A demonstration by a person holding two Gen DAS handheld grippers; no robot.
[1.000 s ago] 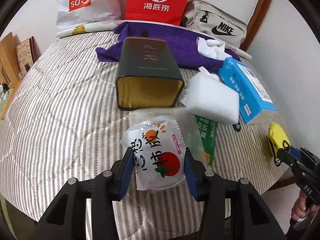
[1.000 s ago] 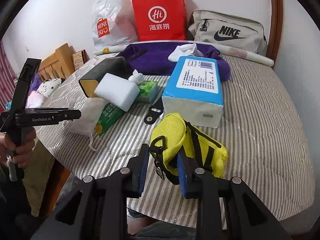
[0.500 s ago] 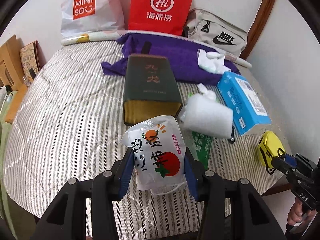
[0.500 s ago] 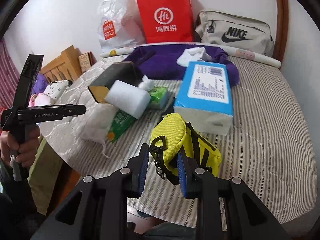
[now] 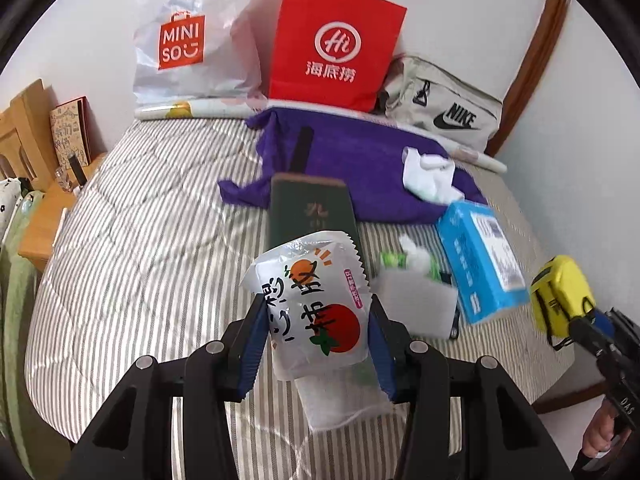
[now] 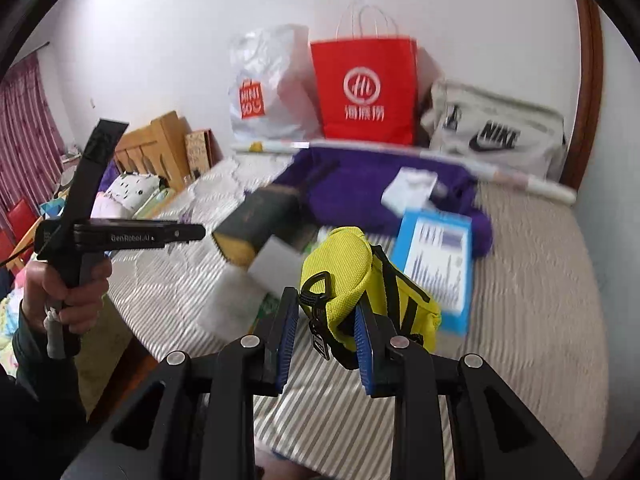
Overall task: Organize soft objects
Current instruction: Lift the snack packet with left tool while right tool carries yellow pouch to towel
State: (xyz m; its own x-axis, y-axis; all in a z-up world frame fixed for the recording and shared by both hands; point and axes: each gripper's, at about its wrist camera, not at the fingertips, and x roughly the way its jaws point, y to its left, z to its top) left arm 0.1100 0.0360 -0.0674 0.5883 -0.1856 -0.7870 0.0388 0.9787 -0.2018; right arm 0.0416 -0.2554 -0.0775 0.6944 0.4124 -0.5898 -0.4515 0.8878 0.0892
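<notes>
Holding: two soft things are up off the bed (image 5: 132, 264) at once, one in each gripper, so both can go to a new place in one trip.
Landmark: the dark green box (image 5: 310, 210) lying mid-bed; every place below is told from it.
Left gripper (image 5: 316, 334): its blue fingers (image 5: 256, 336) are clamped on the sides of a white snack packet (image 5: 316, 300) with orange and red fruit print. The packet hangs in the air in front of the box's near end, gripped low so its top stands free above the fingers.
Under the packet: a clear plastic bag (image 5: 340, 404) lies on the bed, nearer than the box.
White foam block (image 5: 416, 304): right of the box's near end, resting flat, not yet touched.
Blue tissue pack (image 5: 480, 264): further right of the box, beside the foam block, on the bed.
Right gripper (image 6: 326, 338): fingers (image 6: 366, 344) pinched on a yellow pouch (image 6: 344, 276), held in the air right of the box and nearer the bed edge. The grip sits by the clip end, so the body and black strap droop to the far side.
Behind the box: purple cloth (image 5: 360, 160) with white socks (image 5: 428, 174) on it.
Judgement: the lift looks done; the fabric pouch seems secure, the slick packet could slip.
Unclear: where the two things are meant to go.
</notes>
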